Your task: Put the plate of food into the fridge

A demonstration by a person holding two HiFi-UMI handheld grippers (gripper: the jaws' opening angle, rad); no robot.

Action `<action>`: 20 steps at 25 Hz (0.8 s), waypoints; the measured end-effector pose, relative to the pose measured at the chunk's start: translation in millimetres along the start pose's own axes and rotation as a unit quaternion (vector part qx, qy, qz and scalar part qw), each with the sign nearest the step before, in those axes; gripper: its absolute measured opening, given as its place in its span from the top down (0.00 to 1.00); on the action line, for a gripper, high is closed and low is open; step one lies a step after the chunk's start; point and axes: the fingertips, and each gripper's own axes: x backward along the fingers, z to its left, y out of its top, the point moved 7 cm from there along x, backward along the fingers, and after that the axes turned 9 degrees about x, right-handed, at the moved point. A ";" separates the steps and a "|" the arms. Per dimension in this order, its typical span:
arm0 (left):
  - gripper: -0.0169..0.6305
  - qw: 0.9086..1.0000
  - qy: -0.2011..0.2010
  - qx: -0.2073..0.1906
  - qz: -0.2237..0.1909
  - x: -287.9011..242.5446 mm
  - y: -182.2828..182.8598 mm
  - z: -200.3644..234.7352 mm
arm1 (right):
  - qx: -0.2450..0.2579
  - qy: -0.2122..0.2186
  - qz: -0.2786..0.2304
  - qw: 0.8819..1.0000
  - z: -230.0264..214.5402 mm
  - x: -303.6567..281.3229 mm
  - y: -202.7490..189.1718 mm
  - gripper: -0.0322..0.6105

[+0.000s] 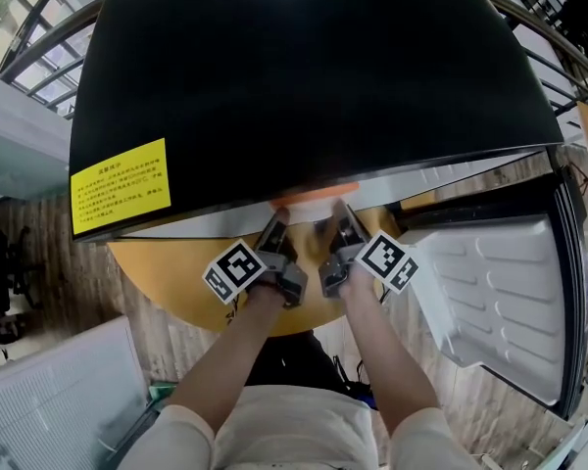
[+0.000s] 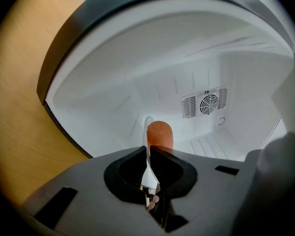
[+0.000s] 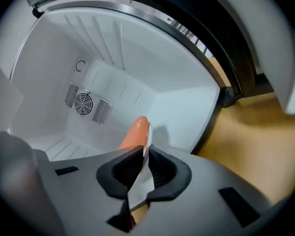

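Left hand-held gripper [image 2: 148,154]: clenched on thin white plate [image 2: 150,175]
Right hand-held gripper [image 3: 143,154]: gripping the same plate
Orange sausage [image 2: 160,134]: on plate, inside white-walled fridge [image 2: 113,68]

Fridge interior [image 2: 137,82] reads bright, even white with soft shadows. From my head view, a glare spot tops the black fridge top [image 1: 304,67], with daylight through the windows [image 1: 10,18]. Strong fisheye bending, dark corners and a blurred foreground in my gripper views.
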 end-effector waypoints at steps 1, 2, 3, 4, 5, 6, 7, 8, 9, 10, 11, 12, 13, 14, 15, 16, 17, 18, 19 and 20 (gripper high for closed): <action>0.91 1.000 0.001 0.000 -0.003 -2.1 1.0 0.6 | 0.001 -0.001 0.000 1.000 -0.8 -2.7 0.5 0.88; 0.91 1.000 0.002 -0.002 -0.005 -4.3 1.9 1.1 | 0.002 -0.002 0.001 1.000 -1.8 -5.4 0.8 0.88; 0.91 1.000 0.004 -0.003 -0.007 -6.4 2.6 1.6 | 0.002 -0.003 0.001 1.000 -3.1 -7.7 1.2 0.88; 0.91 1.000 0.005 -0.005 -0.008 -8.5 3.1 2.0 | 0.002 -0.003 0.001 1.000 -4.5 -9.9 1.6 0.88; 0.91 1.000 0.006 -0.006 -0.009 -10.4 3.6 2.6 | 0.002 -0.005 0.002 1.000 -5.8 -12.0 1.9 0.87; 0.92 1.000 0.007 -0.006 -0.010 -12.1 4.2 3.4 | 0.003 -0.006 0.003 1.000 -6.9 -14.0 2.1 0.87; 0.91 1.000 0.009 -0.005 -0.011 -13.6 4.7 4.4 | 0.004 -0.006 0.004 1.000 -7.8 -15.9 2.2 0.87; 0.91 1.000 0.009 -0.004 -0.012 -15.0 5.3 5.5 | 0.006 -0.007 0.004 1.000 -8.5 -17.7 2.4 0.87; 0.91 1.000 0.010 -0.003 -0.013 -16.3 5.8 6.6 | 0.007 -0.008 0.005 1.000 -9.0 -19.5 2.6 0.87; 0.91 1.000 0.011 -0.002 -0.013 -17.4 6.5 7.5 | 0.008 -0.008 0.006 1.000 -9.3 -21.2 2.8 0.87; 0.91 1.000 0.012 -0.001 -0.014 -18.3 7.1 8.5 | 0.008 -0.008 0.007 1.000 -9.7 -22.8 2.8 0.87; 0.91 1.000 0.012 0.000 -0.015 -19.1 7.8 9.4 | 0.008 -0.008 0.008 1.000 -10.2 -24.2 2.7 0.87; 0.91 1.000 0.013 0.001 -0.015 -20.0 8.5 10.1 | 0.007 -0.008 0.009 1.000 -10.8 -25.4 2.4 0.87; 0.91 1.000 0.014 0.001 -0.014 -20.9 9.1 10.5 | 0.006 -0.007 0.010 1.000 -11.8 -26.5 2.2 0.87; 0.91 1.000 0.014 0.001 -0.014 -22.0 9.5 10.6 | 0.005 -0.007 0.011 1.000 -12.8 -27.5 2.0 0.87; 0.91 1.000 0.015 0.001 -0.013 -22.8 10.0 10.9 | 0.004 -0.007 0.011 1.000 -13.6 -28.3 1.8 0.87; 0.91 1.000 0.018 0.001 -0.013 -23.3 10.4 12.9 | 0.004 -0.007 0.012 1.000 -14.3 -29.1 1.5 0.87; 0.91 1.000 0.025 0.000 -0.013 -23.1 11.1 18.6 | 0.005 -0.007 0.014 1.000 -14.8 -30.0 1.2 0.87; 0.91 0.999 0.037 0.000 -0.014 -22.3 12.2 29.0 | 0.007 -0.008 0.015 1.000 -15.2 -30.8 0.9 0.87; 0.91 0.999 0.049 -0.002 -0.016 -21.5 13.2 39.1 | 0.009 -0.009 0.017 1.000 -15.7 -31.7 0.5 0.87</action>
